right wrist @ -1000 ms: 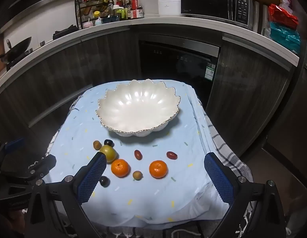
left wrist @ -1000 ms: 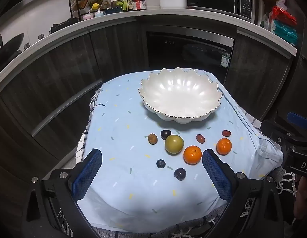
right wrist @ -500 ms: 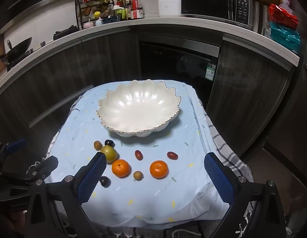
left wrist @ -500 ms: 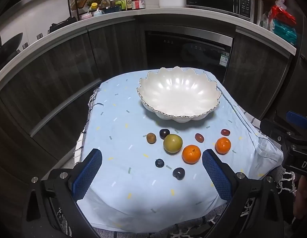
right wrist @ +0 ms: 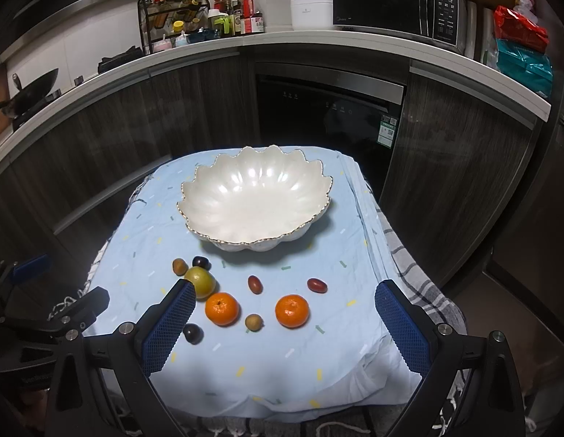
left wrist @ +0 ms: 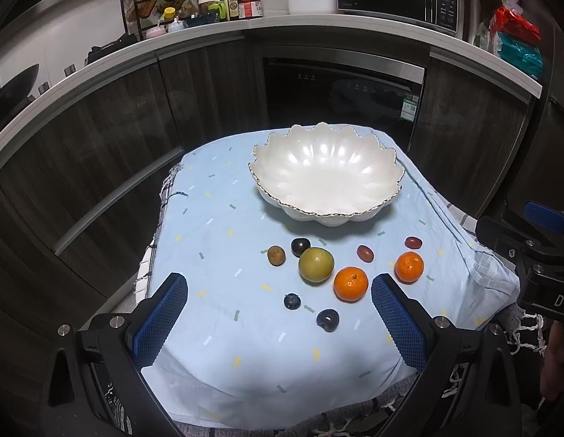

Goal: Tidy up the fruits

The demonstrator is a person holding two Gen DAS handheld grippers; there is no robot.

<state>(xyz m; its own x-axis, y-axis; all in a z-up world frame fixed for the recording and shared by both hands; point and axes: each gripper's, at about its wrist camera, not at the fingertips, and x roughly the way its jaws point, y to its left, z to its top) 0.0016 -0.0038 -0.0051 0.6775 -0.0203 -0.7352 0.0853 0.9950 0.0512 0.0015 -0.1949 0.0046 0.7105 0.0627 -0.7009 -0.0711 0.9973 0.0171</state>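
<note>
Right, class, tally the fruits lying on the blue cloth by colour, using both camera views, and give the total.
Orange fruits: 2
Red fruits: 2
Dark purple fruits: 2
Brown fruits: 2
Green fruit: 1
Blue berry: 1
Total: 10

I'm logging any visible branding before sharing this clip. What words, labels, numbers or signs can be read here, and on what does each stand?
"DA": white letters, cut off by the frame edge, on the right gripper's black body, in the left wrist view.
Microwave: logo and button panel, too small to read.
Built-in appliance: green-and-white sticker, unreadable.
Sauce bottles: red labels, blurred.
White rice cooker: small mark, illegible.
Fruit, bowl and cloth: no text.
</note>
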